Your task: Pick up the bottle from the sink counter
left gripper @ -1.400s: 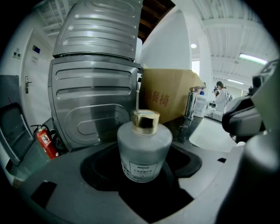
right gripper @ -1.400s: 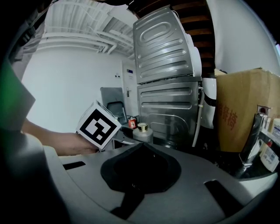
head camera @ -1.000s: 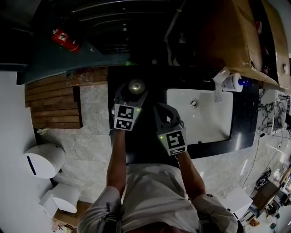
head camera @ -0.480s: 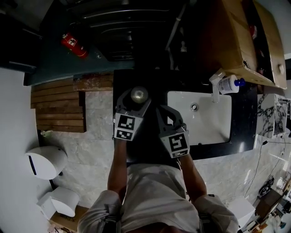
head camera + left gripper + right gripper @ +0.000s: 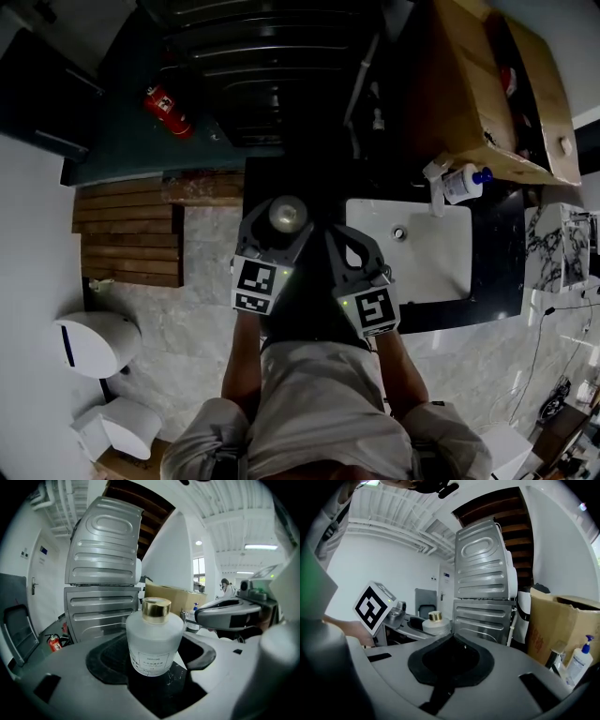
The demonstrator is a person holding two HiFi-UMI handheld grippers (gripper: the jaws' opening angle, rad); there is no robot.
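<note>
A frosted white bottle (image 5: 154,641) with a gold cap stands upright between the jaws of my left gripper (image 5: 154,659), which is shut on it. From above, the gold cap (image 5: 286,214) shows at the tip of the left gripper (image 5: 281,225), over the left end of the black sink counter (image 5: 497,281). My right gripper (image 5: 343,236) sits just to its right, shut and empty. Along the right gripper (image 5: 450,660), its dark pads meet with nothing between them, and the bottle (image 5: 436,623) shows to the left.
A white sink basin (image 5: 412,253) with a faucet (image 5: 433,183) lies to the right. A pump soap bottle (image 5: 461,183) and a cardboard box (image 5: 478,84) stand behind it. A ribbed metal appliance (image 5: 103,573) is ahead, with a red fire extinguisher (image 5: 169,111) at the left.
The left gripper keeps hold of the bottle, which has come a little toward the person relative to the sink. The right gripper has followed beside it. The head view has shifted.
</note>
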